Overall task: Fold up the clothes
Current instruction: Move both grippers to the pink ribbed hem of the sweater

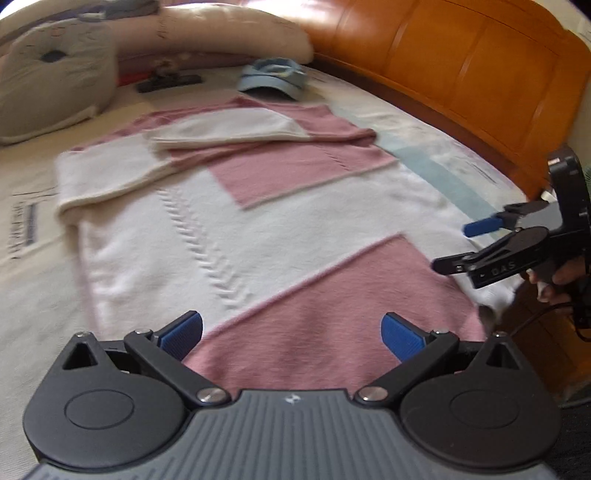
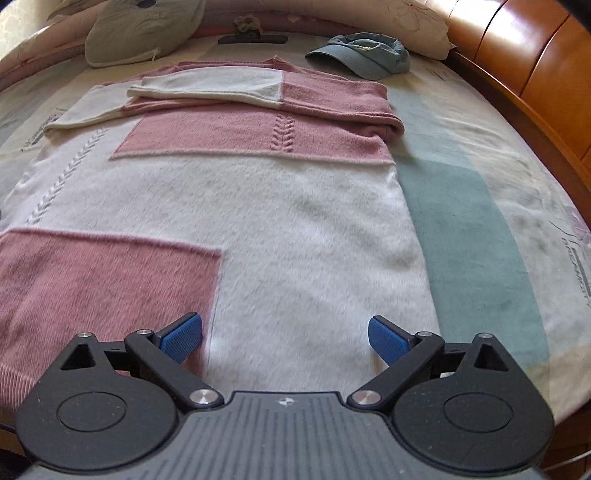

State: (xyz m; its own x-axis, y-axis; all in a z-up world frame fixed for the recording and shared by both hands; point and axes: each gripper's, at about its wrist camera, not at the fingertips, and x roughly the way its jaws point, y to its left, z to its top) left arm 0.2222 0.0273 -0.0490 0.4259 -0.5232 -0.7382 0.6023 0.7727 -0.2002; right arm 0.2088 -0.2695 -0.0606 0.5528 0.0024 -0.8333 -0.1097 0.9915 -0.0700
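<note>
A pink and white knitted sweater (image 1: 258,229) (image 2: 295,206) lies flat on the bed, both sleeves folded across its upper part. My left gripper (image 1: 291,332) stands open just above the sweater's near hem, over a pink patch, with nothing between its blue pads. My right gripper (image 2: 285,334) is also open above the near hem, over the white part beside the pink patch, holding nothing. In the left wrist view the right gripper (image 1: 461,245) shows at the sweater's right edge, held by a hand (image 1: 554,280).
A blue cap (image 1: 271,79) (image 2: 364,53) lies beyond the sweater's collar. Pillows (image 1: 55,74) (image 2: 140,29) are stacked at the far side, with a black object (image 2: 253,38) beside them. An orange wooden bed frame (image 1: 461,66) (image 2: 535,62) runs along the right. The patterned sheet (image 2: 472,221) shows beside the sweater.
</note>
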